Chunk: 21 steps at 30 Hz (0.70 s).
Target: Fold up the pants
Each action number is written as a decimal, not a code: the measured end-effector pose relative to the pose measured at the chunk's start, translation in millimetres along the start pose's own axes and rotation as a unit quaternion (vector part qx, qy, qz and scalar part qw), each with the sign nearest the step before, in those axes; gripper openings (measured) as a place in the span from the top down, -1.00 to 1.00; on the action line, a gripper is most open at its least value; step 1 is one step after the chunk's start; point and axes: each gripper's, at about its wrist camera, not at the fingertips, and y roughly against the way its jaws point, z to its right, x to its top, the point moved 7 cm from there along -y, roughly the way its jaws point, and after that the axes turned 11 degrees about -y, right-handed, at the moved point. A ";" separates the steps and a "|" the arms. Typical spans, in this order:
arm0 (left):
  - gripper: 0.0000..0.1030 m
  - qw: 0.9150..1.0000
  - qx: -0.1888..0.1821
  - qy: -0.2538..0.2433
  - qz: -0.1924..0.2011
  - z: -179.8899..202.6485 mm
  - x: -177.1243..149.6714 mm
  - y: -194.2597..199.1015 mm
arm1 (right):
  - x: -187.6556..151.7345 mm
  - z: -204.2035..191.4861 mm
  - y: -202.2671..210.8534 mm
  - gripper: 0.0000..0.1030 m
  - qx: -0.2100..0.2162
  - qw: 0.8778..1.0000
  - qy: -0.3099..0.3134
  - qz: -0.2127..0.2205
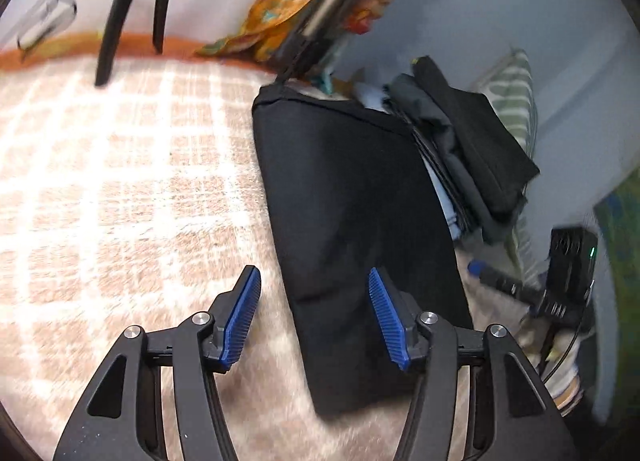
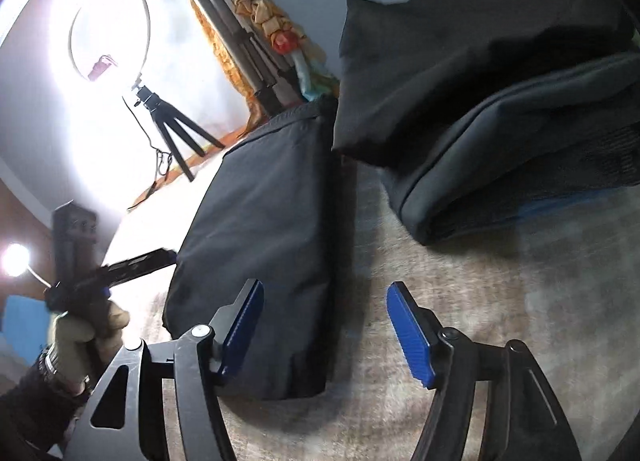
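I see a wide bed [image 1: 120, 181] covered with a fuzzy beige-and-white checked blanket, an orange band running along its far edge. The folded black pants [image 1: 352, 221] lie flat on it as a long rectangle, one short end toward me and the other toward the far edge. Just beside them, toward the bed's right edge, sits a loose stack of folded dark grey and black garments [image 1: 472, 157]; in the right wrist view that stack [image 2: 500, 113] rises close and large at upper right, while the pants [image 2: 264, 245] stretch away ahead.

At the far edge an orange patterned cloth [image 2: 248, 21] is draped over a folded grey tripod [image 2: 240, 45], and a bright ring light on a small black tripod [image 2: 116, 33] stands farther left.

My left tongs [image 1: 314, 313] are spread wide, holding nothing, with the right pad over the pants' near end. My right tongs [image 2: 324, 329] are likewise spread and hold nothing, their left pad over the pants' near corner.

My gloved left hand [image 2: 84, 337] grips its handle.
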 end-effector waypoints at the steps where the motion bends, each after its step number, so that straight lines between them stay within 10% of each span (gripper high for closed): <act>1: -0.07 1.000 -0.007 0.011 -0.006 -4.0 1.5 -4.5 | -1.1 1.5 -4.1 -0.32 0.013 1.000 -0.009 -0.007; 15: -0.07 0.996 -0.071 0.054 0.003 -11.5 20.2 -27.8 | -11.2 -14.5 -39.5 -0.29 0.118 0.991 -0.059 -0.028; 21: 0.04 0.997 -0.059 0.052 0.015 -6.5 21.2 -31.6 | -16.2 -14.4 -45.4 0.28 0.129 0.989 -0.068 -0.038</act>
